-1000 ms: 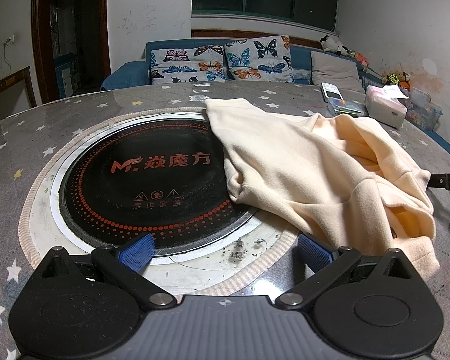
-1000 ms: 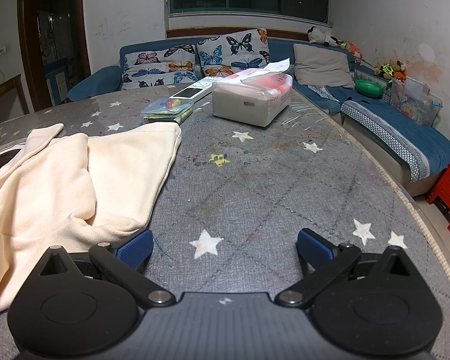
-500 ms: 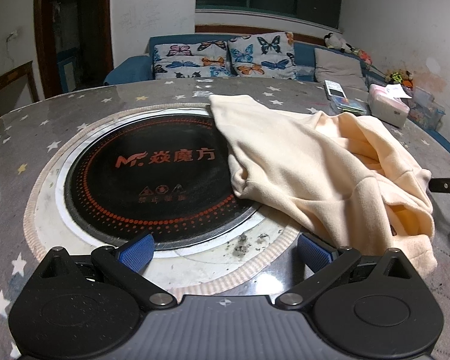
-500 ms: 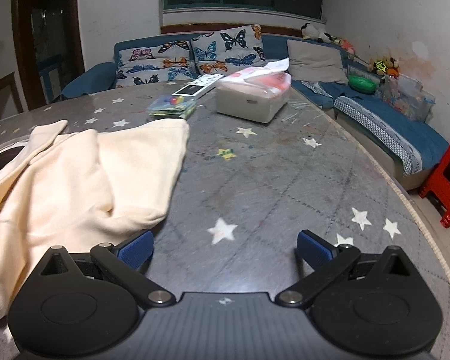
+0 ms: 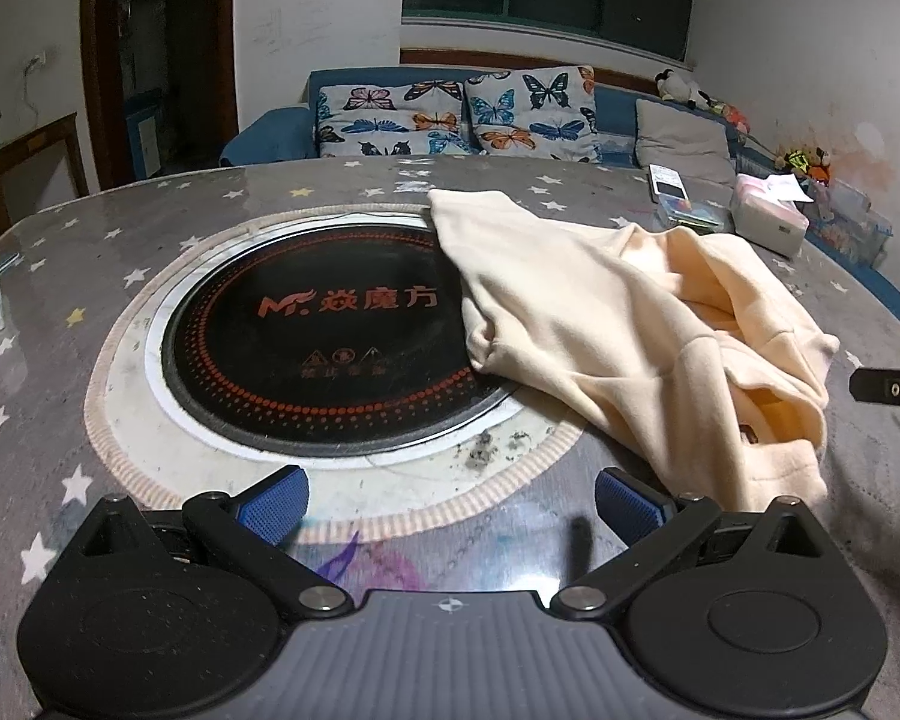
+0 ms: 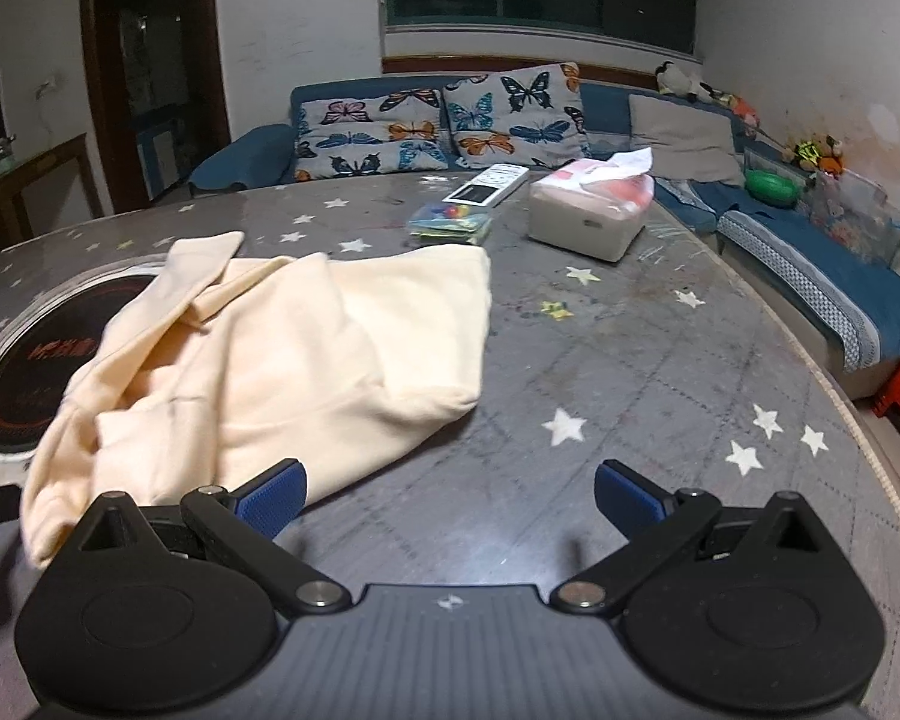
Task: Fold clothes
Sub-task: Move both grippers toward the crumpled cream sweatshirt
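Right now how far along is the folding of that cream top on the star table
Hardly started. Done: nothing looks folded; the cream top lies crumpled on the table, one end draped over the black cooktop. In hand: nothing; the left gripper and right gripper are both open and empty, the right one at the top's near edge. Left: spreading it flat, then every fold.

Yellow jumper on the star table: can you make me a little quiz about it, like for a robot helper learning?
1. True or false: the left gripper is clamped on the cream garment.
2. Which does the garment partly cover: A) the black cooktop, B) the tissue box?
3. Fill in: both grippers' jaws are ____.

Key: 1 false; 2 A; 3 open. The right gripper holds nothing either.
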